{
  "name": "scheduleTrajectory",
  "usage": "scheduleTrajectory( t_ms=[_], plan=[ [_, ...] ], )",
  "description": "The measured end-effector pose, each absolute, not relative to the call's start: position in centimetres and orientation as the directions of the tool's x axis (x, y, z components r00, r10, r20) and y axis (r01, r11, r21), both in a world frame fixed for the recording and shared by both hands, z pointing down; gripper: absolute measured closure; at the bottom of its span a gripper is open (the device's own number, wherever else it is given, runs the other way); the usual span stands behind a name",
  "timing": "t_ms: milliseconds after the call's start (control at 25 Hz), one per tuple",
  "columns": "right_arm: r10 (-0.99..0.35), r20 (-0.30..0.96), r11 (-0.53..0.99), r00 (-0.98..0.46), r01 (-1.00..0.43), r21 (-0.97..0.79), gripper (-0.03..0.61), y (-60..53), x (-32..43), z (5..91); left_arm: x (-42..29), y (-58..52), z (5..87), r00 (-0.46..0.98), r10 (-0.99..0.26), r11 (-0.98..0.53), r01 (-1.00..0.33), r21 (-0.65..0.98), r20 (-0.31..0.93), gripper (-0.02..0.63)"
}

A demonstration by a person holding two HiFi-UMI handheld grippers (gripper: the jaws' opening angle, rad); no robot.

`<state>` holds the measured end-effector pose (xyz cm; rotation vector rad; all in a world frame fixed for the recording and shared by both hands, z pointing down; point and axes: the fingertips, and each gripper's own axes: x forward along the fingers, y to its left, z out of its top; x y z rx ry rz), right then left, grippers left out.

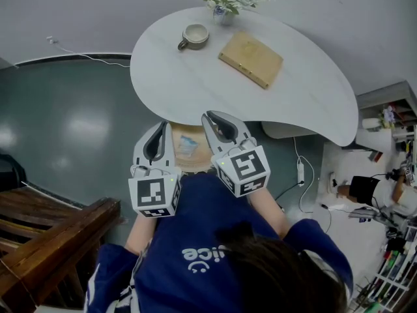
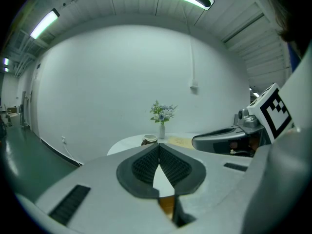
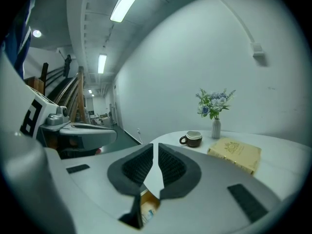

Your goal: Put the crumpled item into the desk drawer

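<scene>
- You hold both grippers close in front of your chest, side by side, with their tips pointing away from you toward the table (image 1: 195, 83).
- Your left gripper (image 1: 163, 128) is level, and its marker cube is nearest you. Its jaws are closed tip to tip, with nothing between them.
- Your right gripper (image 1: 207, 117) sits just beside it and leans slightly left. Its jaws are almost together, with only a thin slit at the tips and nothing in it.
- The drawer (image 1: 203, 156) stands open under the table's near edge, below and between the two grippers.
- The crumpled item (image 1: 187, 146) lies inside the drawer, clear of both grippers. It is a pale blue-white wad.
- The wad shows too small for you to tell its long axis or which way it points.
</scene>
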<state>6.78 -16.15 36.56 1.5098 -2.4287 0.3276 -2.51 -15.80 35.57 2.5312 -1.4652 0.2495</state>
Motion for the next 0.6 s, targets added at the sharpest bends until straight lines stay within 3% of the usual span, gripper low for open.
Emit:
scheduleTrajectory(
  t_ms=[600],
  plan=[
    [-0.845, 0.339, 0.443, -0.414, -0.896, 0.011, 0.572, -15.8, 5.7, 36.5, -3.4, -15.5, 35.9, 0.487, -0.835, -0.479, -0.872, 0.098, 0.255, 0.610]
  ],
)
